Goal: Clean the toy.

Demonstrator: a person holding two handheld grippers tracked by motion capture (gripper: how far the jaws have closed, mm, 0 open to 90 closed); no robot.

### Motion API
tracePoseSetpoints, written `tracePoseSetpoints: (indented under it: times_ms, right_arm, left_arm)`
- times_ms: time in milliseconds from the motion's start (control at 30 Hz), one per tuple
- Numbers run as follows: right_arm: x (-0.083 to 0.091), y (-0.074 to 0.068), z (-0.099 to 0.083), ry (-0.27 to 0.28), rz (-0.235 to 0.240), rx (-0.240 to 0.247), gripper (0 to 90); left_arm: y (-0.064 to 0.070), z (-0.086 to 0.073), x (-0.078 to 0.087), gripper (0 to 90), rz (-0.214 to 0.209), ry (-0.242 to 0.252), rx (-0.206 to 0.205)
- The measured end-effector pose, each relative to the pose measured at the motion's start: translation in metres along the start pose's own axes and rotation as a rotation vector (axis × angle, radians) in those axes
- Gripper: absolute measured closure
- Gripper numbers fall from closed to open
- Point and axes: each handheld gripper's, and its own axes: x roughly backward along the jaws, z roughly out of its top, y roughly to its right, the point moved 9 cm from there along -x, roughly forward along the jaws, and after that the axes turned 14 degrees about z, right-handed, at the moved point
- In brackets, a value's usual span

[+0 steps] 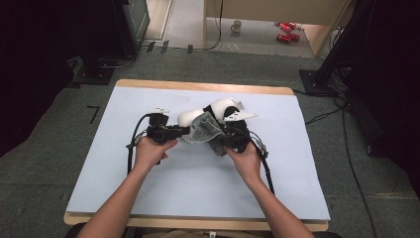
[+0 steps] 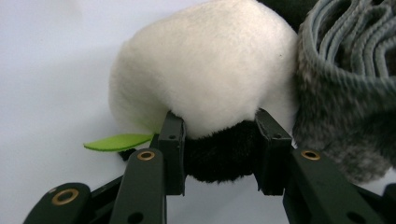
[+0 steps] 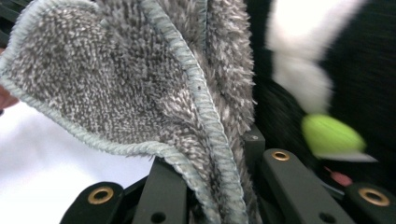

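Note:
A black and white plush panda [image 1: 218, 110] lies at the middle of the table, with a grey fuzzy cloth [image 1: 204, 127] draped against it. My left gripper [image 1: 184, 131] is shut on the panda [image 2: 205, 79]; its jaws pinch a black furry part [image 2: 219, 156] under the white body, and a green felt leaf [image 2: 116, 141] sticks out beside them. My right gripper [image 1: 225, 141] is shut on the grey cloth [image 3: 140, 84], whose hemmed edge runs down between the jaws. Behind the cloth I see the panda's black and white fur [image 3: 299, 70] and a green piece [image 3: 331, 135].
A pale blue sheet [image 1: 198, 188] covers the wooden table [image 1: 198, 86]. Cables trail from both grippers across the sheet. On the floor beyond stand a mug [image 1: 236, 26] and red cans [image 1: 287, 30]. Dark stands and cables flank the table.

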Motion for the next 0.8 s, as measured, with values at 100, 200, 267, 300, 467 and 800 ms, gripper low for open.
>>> tracePoseSetpoints:
  times_ms: [100, 200, 267, 300, 467, 800]
  right_arm:
    - [0.01, 0.006, -0.002, -0.003, -0.021, 0.006, 78.9]
    - [0.023, 0.016, -0.002, 0.015, -0.048, -0.006, 78.7]
    - [0.035, 0.028, -0.003, 0.035, -0.078, -0.041, 78.4]
    - [0.042, 0.035, -0.003, 0.045, -0.089, -0.059, 78.4]
    - [0.07, 0.065, -0.008, 0.108, -0.141, -0.147, 78.6]
    - [0.109, 0.082, -0.001, 0.21, -0.202, -0.211, 78.6]
  left_arm:
    - [0.0, 0.0, 0.0, 62.3, 0.003, -0.003, -0.004]
    - [0.0, 0.0, -0.001, 62.2, 0.001, -0.006, 0.0]
    - [0.001, 0.0, -0.001, 62.2, 0.001, -0.005, -0.002]
    - [0.0, -0.001, -0.001, 62.3, 0.002, -0.005, -0.005]
    - [0.002, -0.001, -0.002, 62.3, -0.006, -0.004, -0.007]
    - [0.0, -0.004, -0.001, 61.8, -0.006, 0.006, 0.002]
